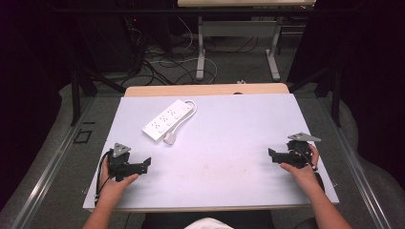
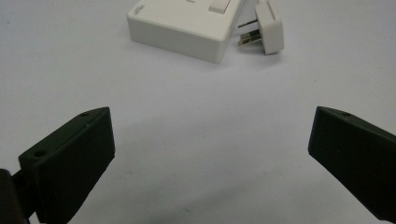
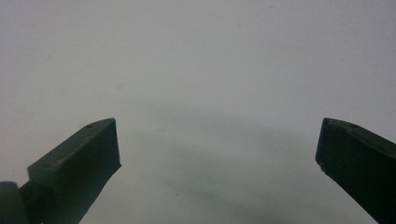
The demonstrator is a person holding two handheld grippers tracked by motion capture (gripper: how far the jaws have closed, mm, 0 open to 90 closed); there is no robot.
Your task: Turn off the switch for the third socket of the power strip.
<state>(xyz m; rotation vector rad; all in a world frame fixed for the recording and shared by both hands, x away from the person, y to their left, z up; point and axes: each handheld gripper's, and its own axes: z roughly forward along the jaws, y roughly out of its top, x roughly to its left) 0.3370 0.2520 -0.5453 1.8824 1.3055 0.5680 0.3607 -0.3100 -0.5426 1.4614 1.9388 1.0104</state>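
Observation:
A white power strip [image 1: 167, 119] lies on the white table top [image 1: 229, 143] at the back left, its cord looped at the far end and its white plug [image 1: 170, 138] lying loose beside the near end. My left gripper [image 1: 145, 164] rests at the front left, open and holding nothing. In the left gripper view the power strip [image 2: 187, 28] and the plug [image 2: 267, 30] lie ahead of the wide-apart jaws. My right gripper [image 1: 272, 155] rests at the front right, open, with bare table between its jaws in the right gripper view.
A wooden strip [image 1: 205, 89] edges the table's far side. Beyond it stand the metal legs of another table [image 1: 200, 52] and tangled cables [image 1: 157, 62] on the floor. Dark curtains close both sides.

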